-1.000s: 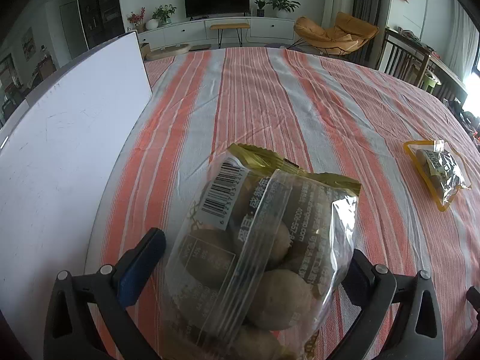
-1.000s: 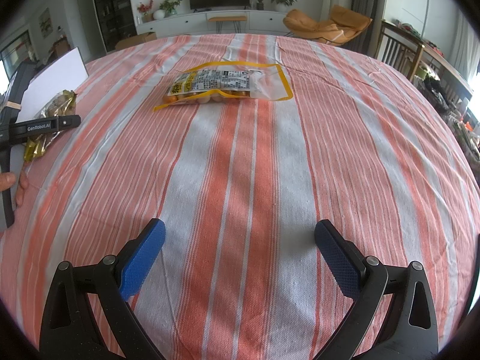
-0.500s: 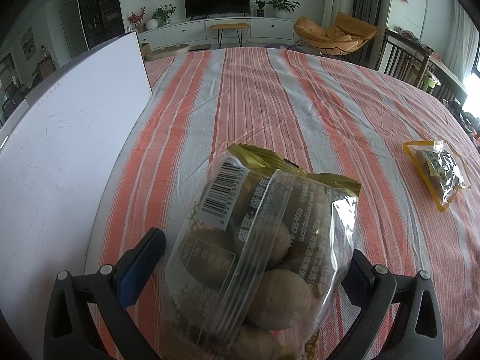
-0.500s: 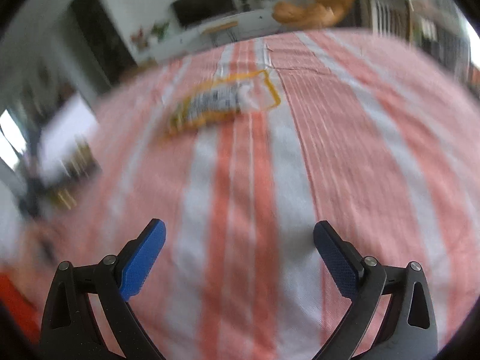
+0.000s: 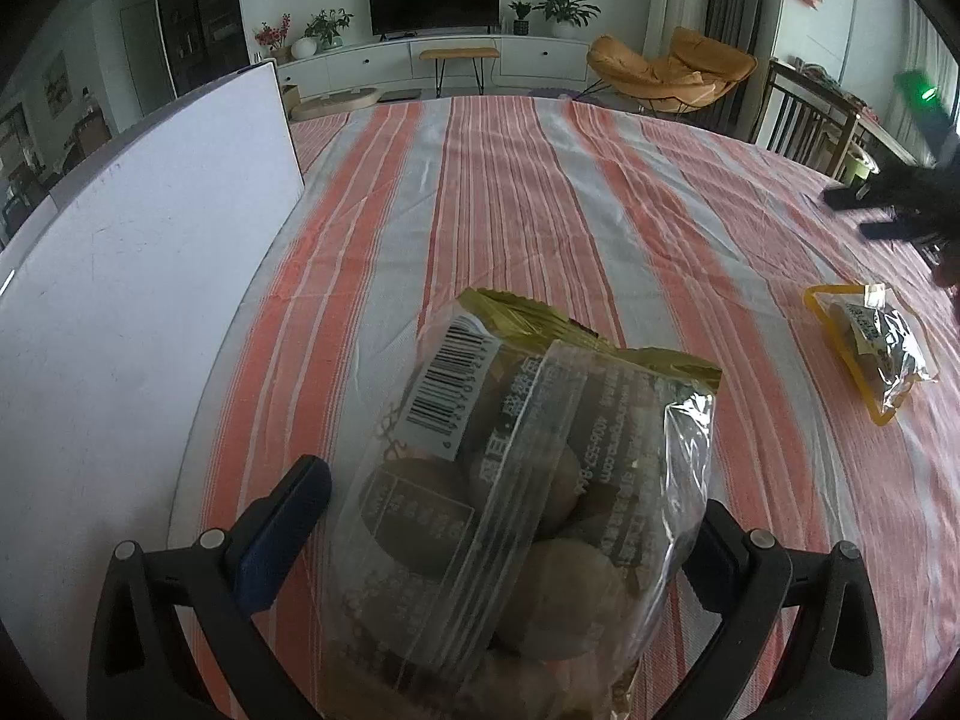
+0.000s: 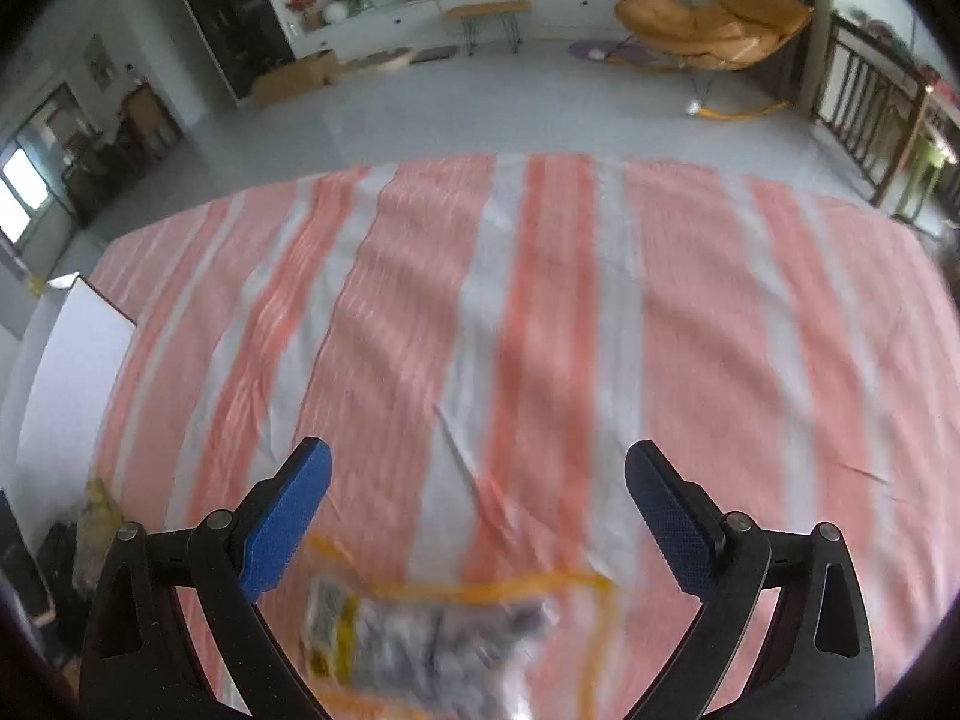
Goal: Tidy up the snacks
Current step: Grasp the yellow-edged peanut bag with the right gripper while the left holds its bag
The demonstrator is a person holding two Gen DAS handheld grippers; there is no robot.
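So the left gripper (image 5: 510, 516) has its jaws clamped around a clear gold-topped snack bag (image 5: 522, 498) full of round brownish balls, same grip as a second ago. The right gripper (image 6: 477, 498), jaws spread wide and holding nothing, has swung over the yellow-edged snack pouch (image 6: 444, 642), which now sits blurry between and just below its fingers on the striped tablecloth (image 6: 540, 312).

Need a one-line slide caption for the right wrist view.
Open right gripper over the yellow-edged snack bag on the striped cloth, motion-blurred.
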